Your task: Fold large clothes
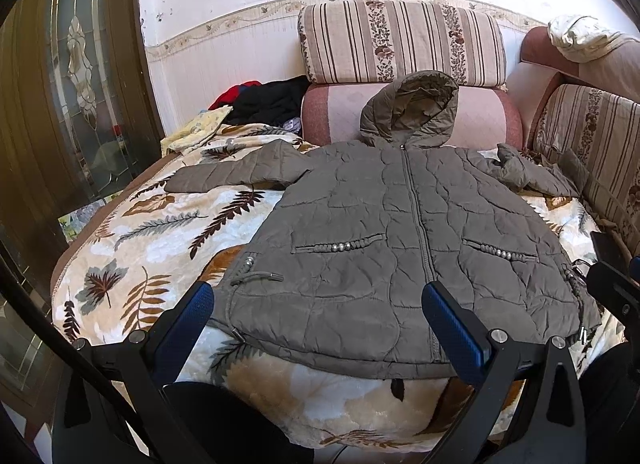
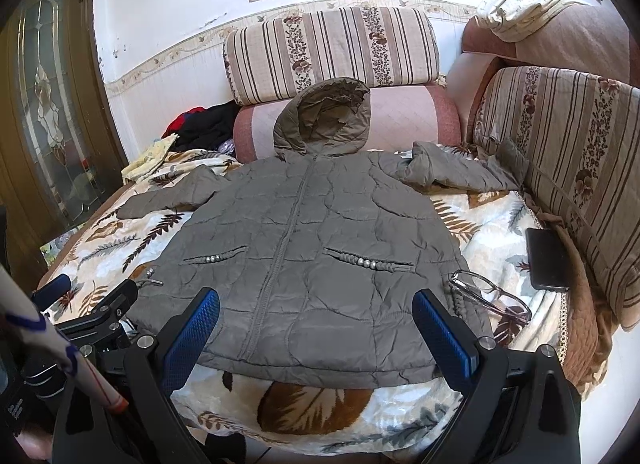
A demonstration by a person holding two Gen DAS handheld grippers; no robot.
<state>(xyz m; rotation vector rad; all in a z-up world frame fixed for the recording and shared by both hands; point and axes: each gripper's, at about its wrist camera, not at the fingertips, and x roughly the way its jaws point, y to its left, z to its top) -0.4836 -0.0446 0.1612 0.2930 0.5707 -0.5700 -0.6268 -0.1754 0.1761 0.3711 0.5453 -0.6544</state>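
A grey-olive quilted hooded jacket point(image 1: 400, 232) lies flat, front up and zipped, on a leaf-patterned blanket point(image 1: 160, 224); it also shows in the right wrist view point(image 2: 312, 248). Its hood point(image 1: 412, 108) rests against the sofa back. One sleeve point(image 1: 236, 172) stretches left; the other sleeve point(image 2: 452, 168) is crumpled at the right. My left gripper point(image 1: 316, 296) is open and empty, hovering over the jacket's hem. My right gripper point(image 2: 316, 300) is open and empty above the hem too. The left gripper also appears at the left edge of the right wrist view point(image 2: 92, 304).
Glasses point(image 2: 492, 296) lie on the blanket by the jacket's right edge, and a black phone point(image 2: 546, 260) beside them. Striped cushions point(image 1: 400, 40) stand behind and to the right point(image 2: 568, 152). Dark and red clothes point(image 1: 264, 100) pile at back left. A glass-panelled door point(image 1: 80, 76) stands left.
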